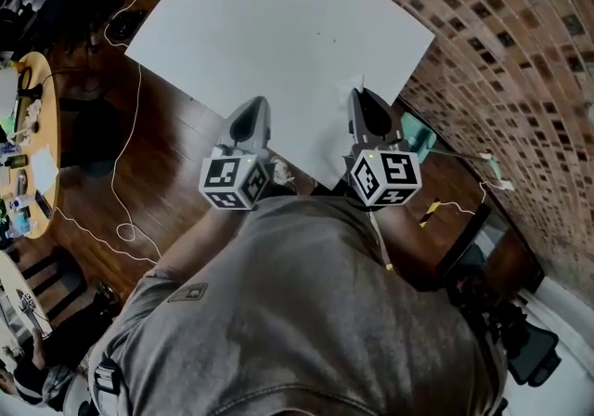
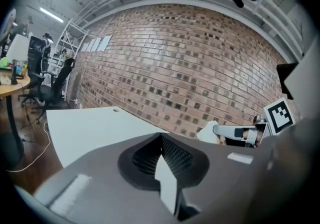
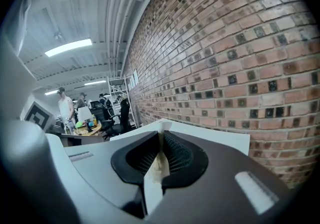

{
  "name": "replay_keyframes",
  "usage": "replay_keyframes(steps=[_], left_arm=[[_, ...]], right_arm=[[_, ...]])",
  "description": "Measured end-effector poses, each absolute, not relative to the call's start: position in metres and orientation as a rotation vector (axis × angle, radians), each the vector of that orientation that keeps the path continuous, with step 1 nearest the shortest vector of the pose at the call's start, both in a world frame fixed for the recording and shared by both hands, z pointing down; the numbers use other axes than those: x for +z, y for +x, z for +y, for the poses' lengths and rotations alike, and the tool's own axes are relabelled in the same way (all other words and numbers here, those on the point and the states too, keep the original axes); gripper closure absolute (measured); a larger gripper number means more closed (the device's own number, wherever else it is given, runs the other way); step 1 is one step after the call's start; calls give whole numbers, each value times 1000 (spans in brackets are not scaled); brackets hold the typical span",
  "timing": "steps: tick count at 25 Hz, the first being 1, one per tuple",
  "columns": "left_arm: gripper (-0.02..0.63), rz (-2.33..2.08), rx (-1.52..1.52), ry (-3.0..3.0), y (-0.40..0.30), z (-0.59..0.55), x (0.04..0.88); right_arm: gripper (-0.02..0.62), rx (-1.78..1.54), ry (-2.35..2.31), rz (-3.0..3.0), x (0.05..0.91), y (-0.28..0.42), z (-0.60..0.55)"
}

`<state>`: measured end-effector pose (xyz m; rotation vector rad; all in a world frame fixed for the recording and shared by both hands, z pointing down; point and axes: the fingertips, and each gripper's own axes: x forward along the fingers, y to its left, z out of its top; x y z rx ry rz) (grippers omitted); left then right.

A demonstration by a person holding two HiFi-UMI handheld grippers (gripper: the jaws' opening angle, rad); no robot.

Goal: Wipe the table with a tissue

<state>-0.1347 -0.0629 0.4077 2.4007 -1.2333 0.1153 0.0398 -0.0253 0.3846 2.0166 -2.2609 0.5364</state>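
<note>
The white table (image 1: 278,24) lies ahead of me, its near corner between my two grippers. My right gripper (image 1: 360,92) hovers over the table's near right edge, shut on a white tissue (image 3: 160,160) pinched between its jaws. The left gripper view shows that tissue (image 2: 209,130) bunched at the right gripper's tip. My left gripper (image 1: 255,103) is held level beside it over the near left edge, jaws shut with nothing in them. Its tips (image 2: 161,135) point across the table (image 2: 90,123) toward the brick wall.
A brick wall (image 1: 501,43) runs along the table's far and right sides. White cables (image 1: 121,173) trail over the wooden floor at left. A round desk (image 1: 37,145) with clutter stands far left. A teal object (image 1: 419,138) sits by the table's right corner. People stand in the background (image 3: 65,108).
</note>
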Motion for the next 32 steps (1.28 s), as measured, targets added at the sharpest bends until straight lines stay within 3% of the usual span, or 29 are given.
replay_keyframes(steps=[13, 32], left_arm=[[604, -1288, 183, 2314, -91, -97, 433], [604, -1292, 422, 2184, -67, -141, 517]], right_arm=[[551, 613, 1951, -2251, 419, 99, -84], [551, 718, 1772, -2118, 536, 138, -185]])
